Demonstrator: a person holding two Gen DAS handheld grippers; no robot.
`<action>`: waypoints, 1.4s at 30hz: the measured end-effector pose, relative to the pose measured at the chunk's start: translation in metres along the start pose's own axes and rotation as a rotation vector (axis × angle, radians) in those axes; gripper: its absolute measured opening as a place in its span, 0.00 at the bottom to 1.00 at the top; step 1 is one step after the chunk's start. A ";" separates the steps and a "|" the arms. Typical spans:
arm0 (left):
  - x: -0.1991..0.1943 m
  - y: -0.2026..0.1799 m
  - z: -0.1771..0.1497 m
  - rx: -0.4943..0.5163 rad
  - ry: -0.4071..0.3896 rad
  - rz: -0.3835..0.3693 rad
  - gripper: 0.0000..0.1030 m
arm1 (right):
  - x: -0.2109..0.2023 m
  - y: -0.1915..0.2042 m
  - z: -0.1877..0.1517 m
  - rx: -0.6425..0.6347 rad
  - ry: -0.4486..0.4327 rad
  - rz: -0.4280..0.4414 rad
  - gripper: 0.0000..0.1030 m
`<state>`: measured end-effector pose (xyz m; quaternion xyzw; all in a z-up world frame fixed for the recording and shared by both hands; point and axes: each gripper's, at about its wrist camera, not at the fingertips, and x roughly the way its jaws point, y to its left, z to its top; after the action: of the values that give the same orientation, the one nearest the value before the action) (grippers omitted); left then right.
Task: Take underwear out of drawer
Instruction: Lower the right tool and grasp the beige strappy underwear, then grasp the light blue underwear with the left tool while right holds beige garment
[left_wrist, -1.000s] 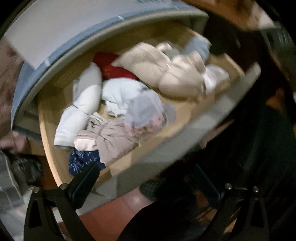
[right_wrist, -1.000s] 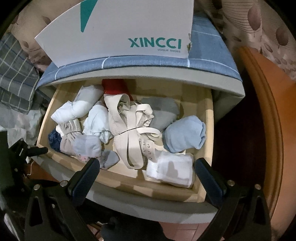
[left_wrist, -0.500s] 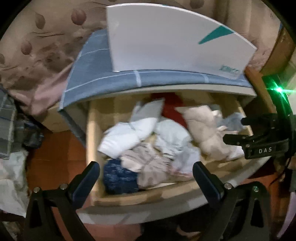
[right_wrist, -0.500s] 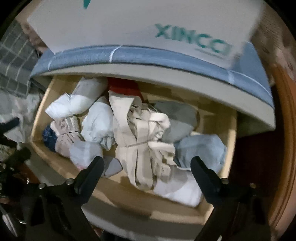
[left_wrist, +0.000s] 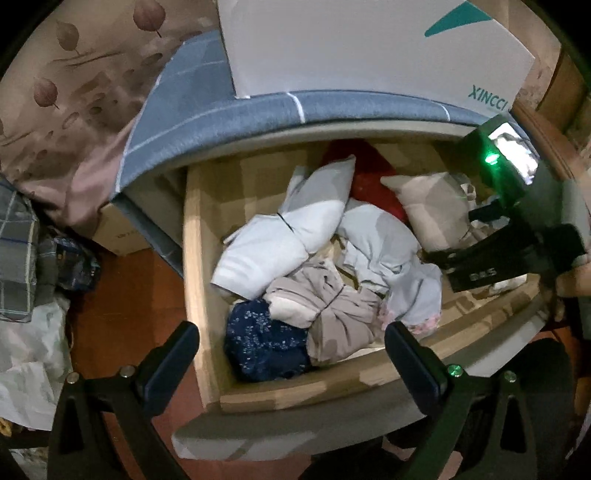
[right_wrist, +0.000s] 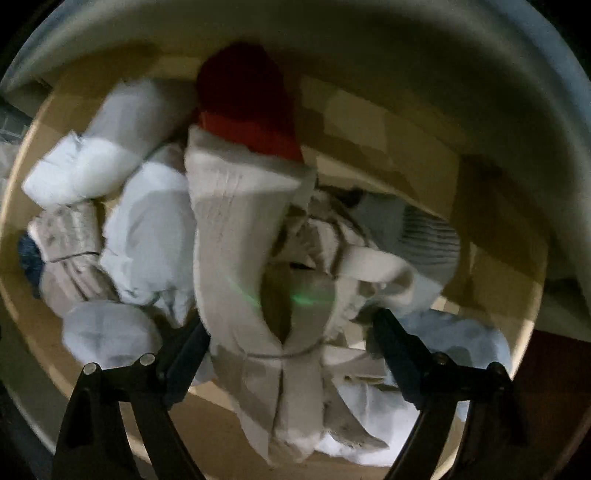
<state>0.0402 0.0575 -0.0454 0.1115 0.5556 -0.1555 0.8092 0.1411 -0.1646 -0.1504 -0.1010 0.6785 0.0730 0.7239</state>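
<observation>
Lying between the spread fingers of the right gripper (right_wrist: 288, 332), the beige underwear bundle (right_wrist: 236, 266) sits in the open drawer (left_wrist: 192, 266), with a red piece (right_wrist: 247, 107) beyond it. The left gripper (left_wrist: 291, 345) hovers wide apart above a navy piece (left_wrist: 262, 339) at the drawer's front corner.

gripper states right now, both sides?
Left gripper: open, empty, above the drawer front.
Right gripper: open, down in the drawer, fingers either side of the beige bra, not closed on it.
</observation>
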 end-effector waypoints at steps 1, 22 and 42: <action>0.001 0.000 0.000 0.003 0.001 -0.003 0.99 | 0.000 0.000 0.000 0.000 0.001 0.001 0.79; 0.015 -0.057 0.029 0.082 0.045 -0.064 0.99 | -0.084 -0.019 -0.041 0.099 -0.136 0.115 0.58; 0.084 -0.090 0.044 0.040 0.245 -0.055 0.67 | -0.092 -0.065 -0.055 0.156 -0.129 0.176 0.59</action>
<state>0.0723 -0.0526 -0.1091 0.1306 0.6497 -0.1741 0.7284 0.0975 -0.2384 -0.0589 0.0202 0.6404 0.0897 0.7625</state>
